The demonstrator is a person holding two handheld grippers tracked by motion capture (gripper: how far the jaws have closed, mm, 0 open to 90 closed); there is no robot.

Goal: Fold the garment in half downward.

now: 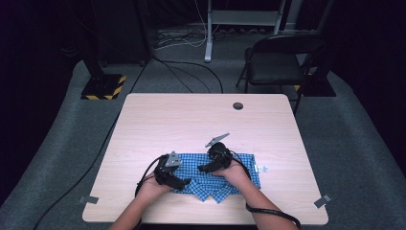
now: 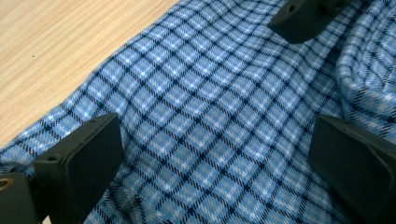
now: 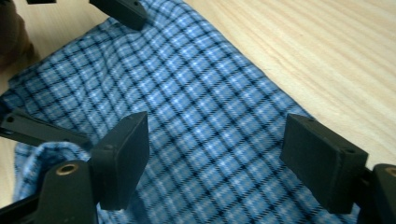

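The main risk here, in my judgement, is that the two tools are pinching more than one layer of cloth, or only a loose wrinkle, because both are hovering over the middle of the blue checked shirt (image 1: 218, 175) and not at a clear edge; if the jaws are closing there, the folded garment could be pulled open or dragged toward the bottom edge of the table (image 1: 158, 115) instead of being folded neatly. The left gripper (image 1: 178, 182) is standing released, its jaws spread wide above the fabric in the left gripper view, with cloth showing between them and nothing held. The right gripper (image 1: 205, 167) is also standing released, its two black pads wide apart over the shirt (image 3: 196, 107) in the right gripper view. A second risk is that the two tools are working very near each other in the lower middle of the high view, so they could be bumping together. The shirt is lying flat in the lower centre of the frame, near the person's side, already in a compact folded shape, with a collar part pointing toward the bottom. Its pattern is a light blue check with dark lines, and soft folds are rising in the upper right of the left gripper view (image 2: 364, 60). A small white label (image 1: 262, 168) is lying just beside its right edge.
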